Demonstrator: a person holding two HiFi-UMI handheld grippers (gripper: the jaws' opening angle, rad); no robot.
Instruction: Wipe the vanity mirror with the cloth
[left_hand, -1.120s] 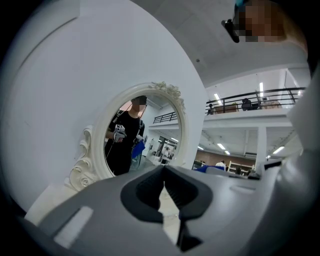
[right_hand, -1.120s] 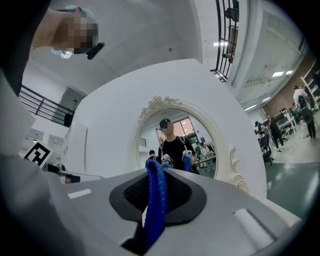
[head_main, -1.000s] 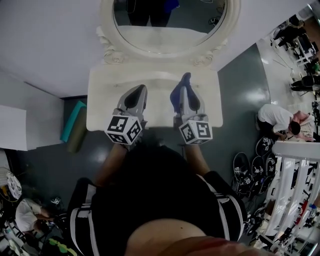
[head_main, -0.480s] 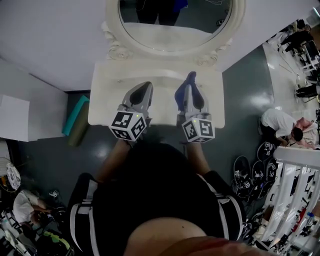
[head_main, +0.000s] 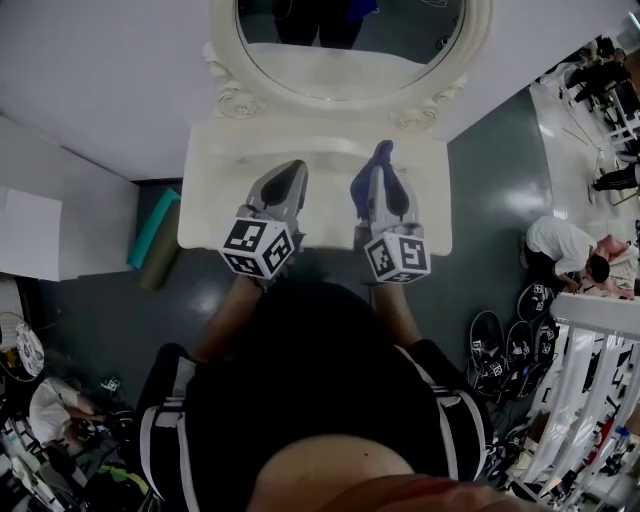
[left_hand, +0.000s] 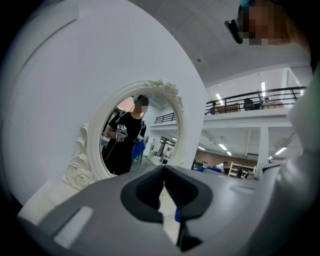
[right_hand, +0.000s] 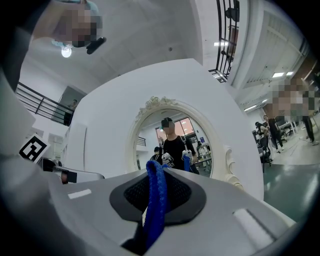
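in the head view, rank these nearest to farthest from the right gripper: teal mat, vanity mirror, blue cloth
1. blue cloth: clamped in the right gripper itself.
2. vanity mirror: straight ahead of it.
3. teal mat: down on the floor, far to the left.

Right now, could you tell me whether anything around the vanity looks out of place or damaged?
Nothing stands out: the mirror is upright and looks intact, and the cloth sits pinched in the right gripper.
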